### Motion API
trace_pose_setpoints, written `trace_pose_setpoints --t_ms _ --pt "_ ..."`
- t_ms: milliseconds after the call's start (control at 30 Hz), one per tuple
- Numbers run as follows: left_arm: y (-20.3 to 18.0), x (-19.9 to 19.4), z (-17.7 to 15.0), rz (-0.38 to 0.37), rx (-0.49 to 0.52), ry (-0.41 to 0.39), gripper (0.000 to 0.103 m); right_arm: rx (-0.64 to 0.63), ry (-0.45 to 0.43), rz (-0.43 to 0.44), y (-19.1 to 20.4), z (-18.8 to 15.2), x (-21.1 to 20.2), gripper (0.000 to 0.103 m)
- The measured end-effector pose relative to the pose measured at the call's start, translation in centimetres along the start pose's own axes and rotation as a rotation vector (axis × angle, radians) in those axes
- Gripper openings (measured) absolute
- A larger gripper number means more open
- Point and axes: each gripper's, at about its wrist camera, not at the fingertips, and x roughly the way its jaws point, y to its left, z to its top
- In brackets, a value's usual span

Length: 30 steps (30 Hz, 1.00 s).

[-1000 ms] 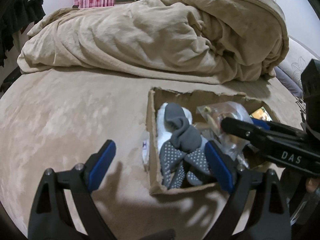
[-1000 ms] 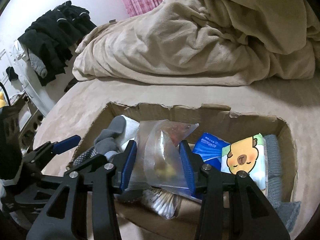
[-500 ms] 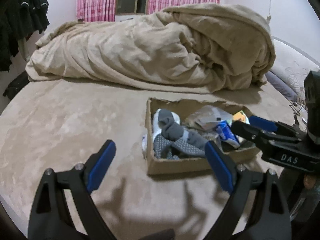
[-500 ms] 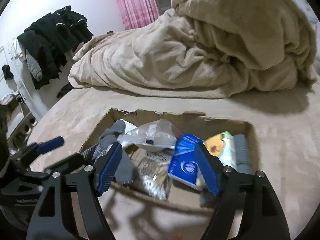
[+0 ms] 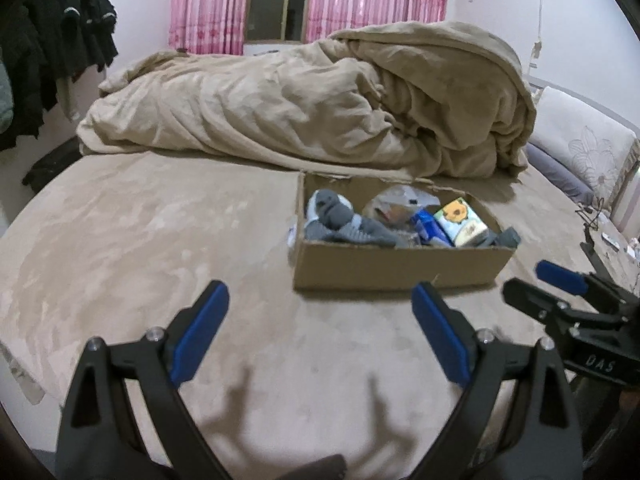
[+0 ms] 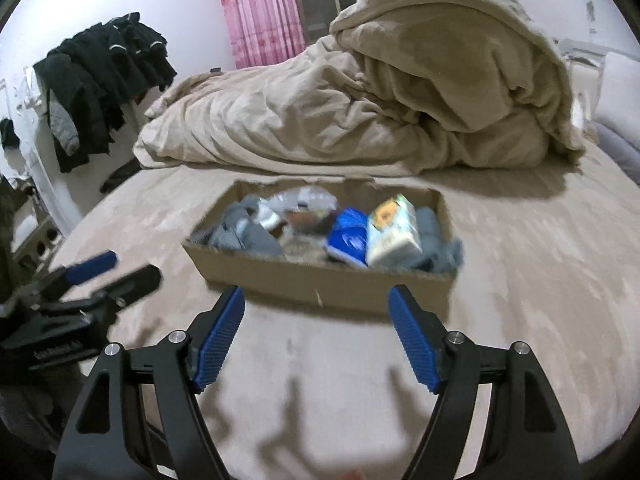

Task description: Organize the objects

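The shallow brown cardboard box (image 5: pixel 400 268) sits on the beige bed (image 5: pixel 160 240), filled with grey socks (image 5: pixel 344 226), a blue packet (image 6: pixel 348 240) and a cartoon-printed tissue pack (image 5: pixel 460 226). Left tool (image 5: pixel 320 332) and right tool (image 6: pixel 316 336) hover short of it, both spread and empty; the right one's jaws have just been opening.
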Motion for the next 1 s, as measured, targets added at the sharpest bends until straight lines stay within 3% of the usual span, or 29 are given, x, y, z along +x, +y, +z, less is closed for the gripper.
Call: trace_pose_setpoints --t_ms 333,1000 --pt "0.2 -0.9 -3.1 0.000 0.029 0.017 0.096 0.027 0.006 -0.033 -0.4 -1.8 -2.2 0.077" --pt "-0.7 -0.4 -2.1 0.011 0.038 0.021 0.096 0.033 0.004 -0.051 -1.1 -2.2 -2.0 0.077"
